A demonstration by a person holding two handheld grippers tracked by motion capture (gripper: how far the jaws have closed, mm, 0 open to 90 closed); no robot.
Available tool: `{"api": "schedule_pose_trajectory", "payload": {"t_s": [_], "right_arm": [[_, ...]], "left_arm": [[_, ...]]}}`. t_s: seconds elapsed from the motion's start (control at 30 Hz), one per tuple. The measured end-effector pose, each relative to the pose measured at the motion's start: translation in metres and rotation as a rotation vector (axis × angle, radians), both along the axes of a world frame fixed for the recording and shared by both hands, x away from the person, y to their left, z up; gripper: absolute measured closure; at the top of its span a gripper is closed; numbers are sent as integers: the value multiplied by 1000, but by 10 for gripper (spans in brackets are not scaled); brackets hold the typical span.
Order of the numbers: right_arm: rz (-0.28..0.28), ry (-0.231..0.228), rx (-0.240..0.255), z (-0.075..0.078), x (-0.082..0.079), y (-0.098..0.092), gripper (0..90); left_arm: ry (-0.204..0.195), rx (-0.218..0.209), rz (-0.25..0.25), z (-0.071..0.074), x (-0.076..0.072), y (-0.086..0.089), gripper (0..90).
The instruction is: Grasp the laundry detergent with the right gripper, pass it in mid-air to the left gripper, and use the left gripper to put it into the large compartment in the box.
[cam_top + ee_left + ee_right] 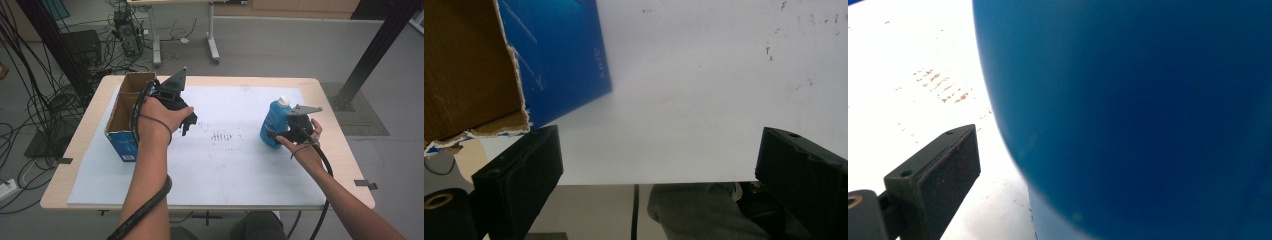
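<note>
High view: right gripper (280, 136) at the blue bottle (273, 125), grip unclear. Left gripper view: left gripper (659, 175) jaws wide apart beside torn blue carton (559, 55).

The blue bottle (272, 127) with a white cap stands on the white mat at the table's right side, leaning slightly toward the left (its cap sits a little right of its base in the high view). Its smooth, rounded blue wall (1128, 115) looms very close in the right gripper view, its base resting on the mat.
</note>
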State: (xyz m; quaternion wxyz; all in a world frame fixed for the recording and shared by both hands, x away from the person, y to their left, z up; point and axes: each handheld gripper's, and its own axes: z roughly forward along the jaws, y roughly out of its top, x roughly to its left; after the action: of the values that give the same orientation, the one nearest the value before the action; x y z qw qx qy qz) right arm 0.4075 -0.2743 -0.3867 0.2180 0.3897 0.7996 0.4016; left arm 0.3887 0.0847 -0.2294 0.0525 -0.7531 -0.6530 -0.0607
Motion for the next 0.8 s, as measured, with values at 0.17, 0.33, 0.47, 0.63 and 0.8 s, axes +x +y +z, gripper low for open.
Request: {"api": "schedule_pose_trajectory", "payload": {"t_s": [0.17, 0.33, 0.47, 0.63, 0.8], "right_arm": [[4, 1, -4, 0, 0, 1, 22], [9, 6, -3, 0, 0, 1, 22], [10, 15, -4, -1, 1, 0, 22], [20, 18, -10, -1, 1, 1, 23], [18, 16, -10, -1, 1, 1, 23]], "left_arm": [[0, 2, -4, 1, 0, -1, 54], [-1, 2, -2, 2, -1, -2, 55], [-1, 2, -4, 2, -1, -2, 54], [-1, 3, -5, 2, -1, -3, 54], [-2, 3, -5, 2, 0, -3, 55]]}}
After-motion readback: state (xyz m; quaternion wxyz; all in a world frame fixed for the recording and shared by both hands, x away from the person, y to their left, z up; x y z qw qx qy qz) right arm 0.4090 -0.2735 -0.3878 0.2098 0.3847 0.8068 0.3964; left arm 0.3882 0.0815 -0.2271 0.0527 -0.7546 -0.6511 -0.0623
